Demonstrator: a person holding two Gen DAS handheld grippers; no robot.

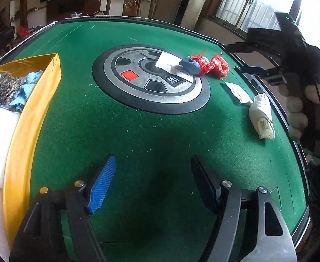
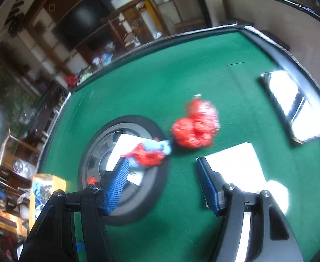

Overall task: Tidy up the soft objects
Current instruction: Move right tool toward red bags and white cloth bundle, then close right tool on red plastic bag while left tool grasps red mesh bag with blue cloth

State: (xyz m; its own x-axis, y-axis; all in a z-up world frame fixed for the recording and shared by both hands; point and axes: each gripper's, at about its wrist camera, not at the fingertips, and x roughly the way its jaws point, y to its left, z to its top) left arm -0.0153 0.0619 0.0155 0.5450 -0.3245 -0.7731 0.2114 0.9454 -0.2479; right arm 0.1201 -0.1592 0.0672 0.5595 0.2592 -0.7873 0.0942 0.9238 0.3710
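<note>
My left gripper [image 1: 153,174] is open and empty above the near part of the green table [image 1: 120,135]. A yellow box [image 1: 28,118] at the left holds blue cloths, a metal scourer and a white sponge. A cream rolled cloth [image 1: 261,115] lies at the right. A red mesh bag [image 1: 220,65] and a blue cloth [image 1: 192,64] wrapped in red mesh lie beyond the centre disc. My right gripper [image 2: 162,174] is open and empty, above the table short of the red mesh bag [image 2: 194,126] and the blue cloth [image 2: 162,147]. The right wrist view is blurred.
A round grey control disc [image 1: 151,80] sits in the table's middle with white paper [image 1: 170,63] on it. Another white packet [image 1: 238,91] lies near the cream cloth. A black raised rim [image 2: 291,54] edges the table. Chairs and shelves stand behind.
</note>
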